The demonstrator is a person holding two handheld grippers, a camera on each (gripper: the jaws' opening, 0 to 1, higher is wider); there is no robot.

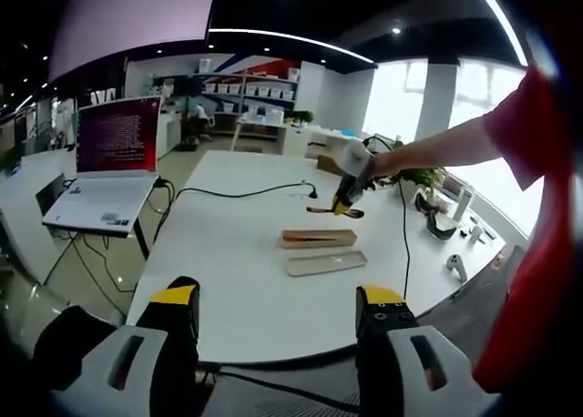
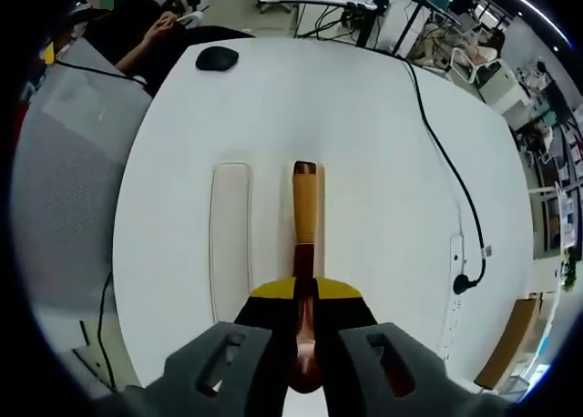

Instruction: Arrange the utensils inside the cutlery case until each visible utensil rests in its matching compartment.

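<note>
Left claw (image 1: 278,321): mine, released, its two yellow-tipped jaws well apart at the bottom of the left gripper view, off the counter (image 1: 237,235).

Right claw (image 2: 306,299): mine, clenched on a copper-toned utensil (image 2: 304,330) (which kind I cannot tell), its handle running up between the jaws at the lower centre of the right gripper view. The same claw shows right of centre in the left gripper view, above the counter.

Case (image 2: 305,208): wooden, long, centre frame, directly beyond the utensil.

Lid (image 2: 230,239): pale, flat, lying just left of the case, parallel to it.

Mouse (image 2: 217,59): black, upper left.

Laptop (image 1: 114,167): open, left of frame.
</note>
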